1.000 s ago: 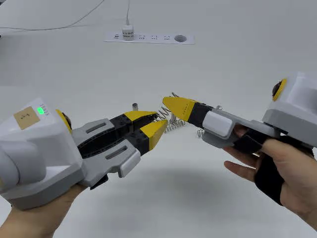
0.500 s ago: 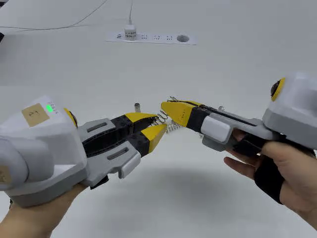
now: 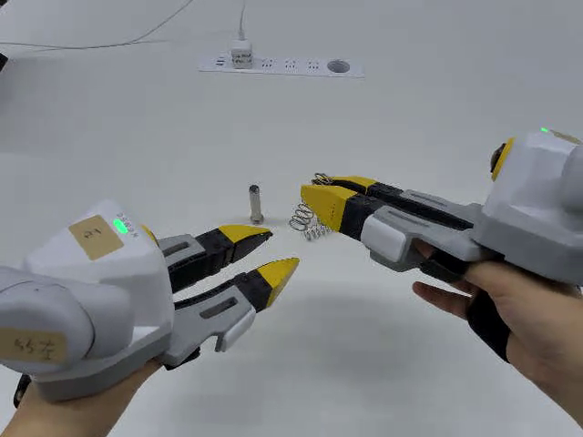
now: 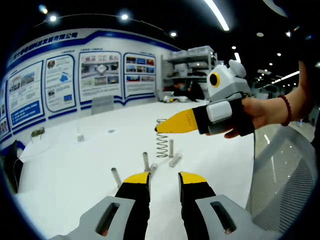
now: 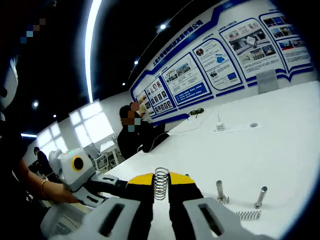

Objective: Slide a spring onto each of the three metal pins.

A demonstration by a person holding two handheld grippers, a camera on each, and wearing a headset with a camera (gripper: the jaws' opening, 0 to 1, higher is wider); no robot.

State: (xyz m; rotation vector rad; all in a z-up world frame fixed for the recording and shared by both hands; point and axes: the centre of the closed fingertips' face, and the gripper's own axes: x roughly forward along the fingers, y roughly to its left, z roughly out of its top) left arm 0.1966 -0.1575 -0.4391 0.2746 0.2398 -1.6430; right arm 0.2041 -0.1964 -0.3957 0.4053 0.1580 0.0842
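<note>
Left hand-held gripper is open at a medium gap with nothing in it, hovering over the near-left part of the counter. Right hand-held gripper reaches in from the right edge, jaws narrow and pinching a spring upright between the yellow tips. In the left gripper view the coil hangs down below those tips. Three pins stand upright mid-counter in a loose row: first pin, second pin, third pin. The held spring is just beside the third pin, not on it; can't tell if its lower end touches the counter. A second spring lies flat on the counter near the pins. Power strip sits at the far edge with one plug in it.
</note>
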